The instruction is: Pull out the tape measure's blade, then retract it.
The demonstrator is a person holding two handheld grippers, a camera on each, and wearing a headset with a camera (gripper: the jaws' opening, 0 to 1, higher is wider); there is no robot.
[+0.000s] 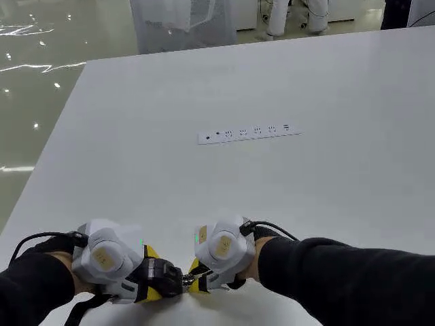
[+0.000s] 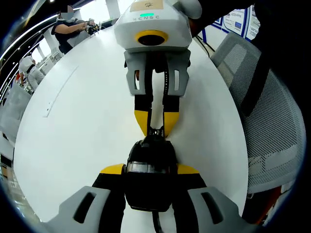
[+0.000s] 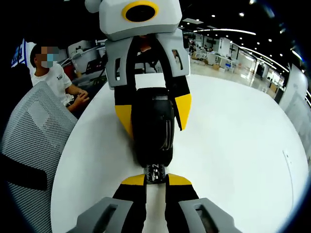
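— Tape measure (image 3: 153, 131): sits where?
— Low at the near edge of a broad white table (image 1: 285, 75), caught between two grippers. Cannot tell whether it rests on the surface or hangs just above it.
— Beside the table?
— Stands close to its edge, a grey mesh chair (image 2: 272, 136).
— And the grippers?
— Point nose to nose, nearly touching. Left gripper (image 2: 149, 170): jaws closed against both sides of the black tape measure, holding it firmly. Right gripper (image 2: 156, 125): jaws pressed almost together, yellow ends meeting right at the tape measure's mouth.
— Anything else on the table?
— Lies flat farther out, a white power strip (image 1: 249, 132), well apart from both grippers.
— Smaller still?
— Peeks out as a short blade tip (image 3: 154, 172), pinched between the right gripper's jaws and sitting hard against the tape measure's mouth. Carries small print, too blurred to read.
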